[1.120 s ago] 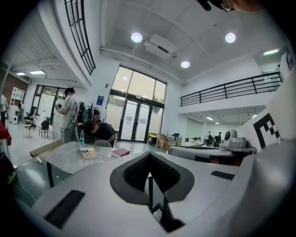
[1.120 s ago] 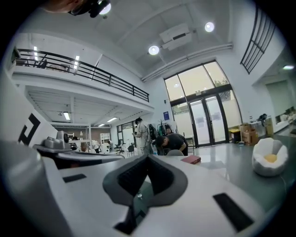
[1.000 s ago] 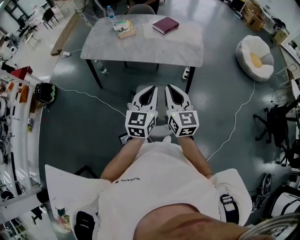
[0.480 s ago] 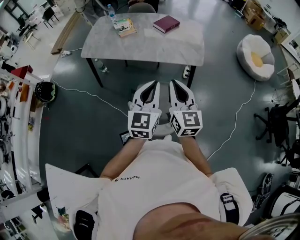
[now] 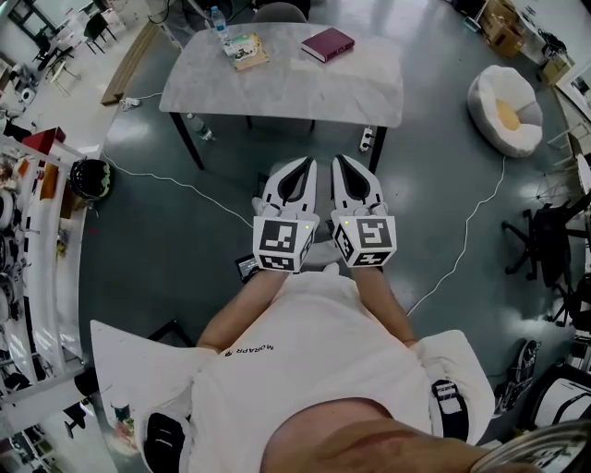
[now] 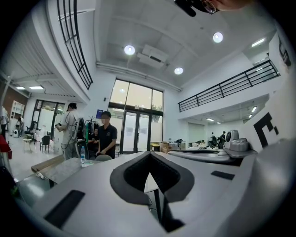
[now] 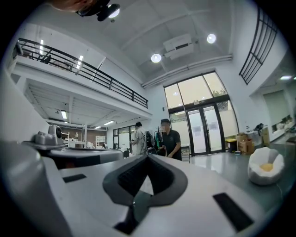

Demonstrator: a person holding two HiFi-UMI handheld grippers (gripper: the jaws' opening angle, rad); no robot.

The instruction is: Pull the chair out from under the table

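Grey stone-look table (image 5: 277, 88) is seen at the far side, with a red book (image 5: 326, 44) on it. Just on its near side, a pale chair (image 5: 323, 248) (mostly hidden, seemingly already clear of the tabletop) lies under two grippers held level. Left gripper (image 5: 299, 166) and right gripper (image 5: 349, 164) are both closed on nothing. With no hold taken, any pull could slip, and a chair leg could be snagged by the white floor cable (image 5: 185, 190).

One desk (image 5: 277, 92) carries two books, one maroon book (image 5: 327, 44) and one pale book (image 5: 243, 52) (perhaps a small pile), and one bottle (image 5: 219, 26). On the floor, one beanbag (image 5: 503, 111). Two tools: left tool (image 5: 297, 168), right tool (image 5: 349, 166).
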